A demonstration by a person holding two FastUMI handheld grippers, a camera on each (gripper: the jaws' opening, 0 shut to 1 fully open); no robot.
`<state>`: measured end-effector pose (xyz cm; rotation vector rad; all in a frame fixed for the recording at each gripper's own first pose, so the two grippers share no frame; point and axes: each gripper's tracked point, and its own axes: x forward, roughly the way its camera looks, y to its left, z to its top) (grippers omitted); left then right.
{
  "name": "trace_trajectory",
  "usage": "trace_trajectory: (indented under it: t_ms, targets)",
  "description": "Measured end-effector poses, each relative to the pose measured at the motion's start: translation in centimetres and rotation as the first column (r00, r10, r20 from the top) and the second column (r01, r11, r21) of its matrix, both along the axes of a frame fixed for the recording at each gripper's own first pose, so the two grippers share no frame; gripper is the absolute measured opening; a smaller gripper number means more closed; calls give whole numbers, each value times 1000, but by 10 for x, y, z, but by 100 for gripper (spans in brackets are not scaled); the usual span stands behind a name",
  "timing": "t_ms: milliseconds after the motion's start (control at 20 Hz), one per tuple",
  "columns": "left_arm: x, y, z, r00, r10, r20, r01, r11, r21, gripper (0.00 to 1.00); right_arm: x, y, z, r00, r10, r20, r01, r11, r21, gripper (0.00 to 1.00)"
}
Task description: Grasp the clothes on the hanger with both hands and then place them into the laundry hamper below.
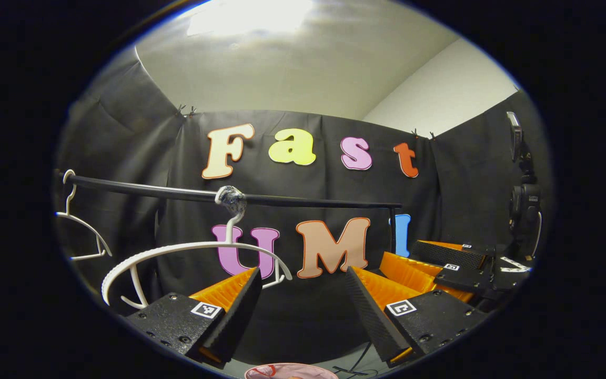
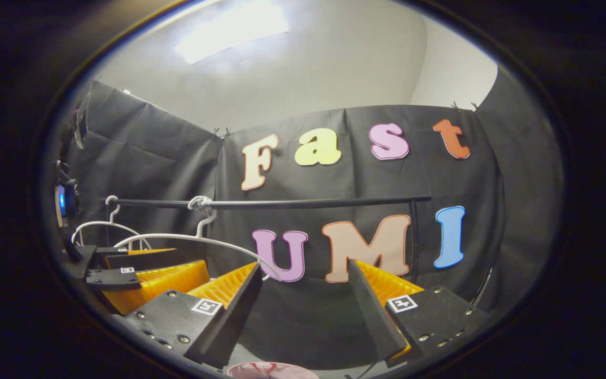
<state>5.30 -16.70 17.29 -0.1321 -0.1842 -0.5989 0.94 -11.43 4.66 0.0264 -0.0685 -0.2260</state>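
A white plastic hanger [image 1: 192, 251] hangs bare from a black rail [image 1: 292, 200], its hook wrapped in tape. A pale pink item with red marks [image 1: 290, 371] peeks in at the bottom edge, below my fingers; I cannot tell whether it is cloth or a hamper. My left gripper [image 1: 303, 310] is open, nothing between its orange-and-black fingers, just right of the hanger. The right gripper [image 1: 453, 266] shows farther right. In the right gripper view, my right gripper [image 2: 303, 310] is open and empty, the hanger [image 2: 192, 239] and left gripper [image 2: 140, 276] to its left, the pink item [image 2: 271, 371] below.
A second bare white hanger [image 1: 83, 226] hangs at the rail's left end. The rail's upright post [image 1: 391, 231] stands to the right. A black camera on a stand [image 1: 525, 205] is at the far right; a device with a blue light [image 2: 63, 202] is at the left.
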Motion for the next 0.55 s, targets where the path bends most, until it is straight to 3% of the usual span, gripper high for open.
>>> trace_trajectory:
  t_ms: [550]
  targets:
    - [-3, 0, -1, 1000, 0, -12, 0, 1000, -9, 98, -11, -6, 4, 1000, -21, -2, 21, 1000, -11, 96]
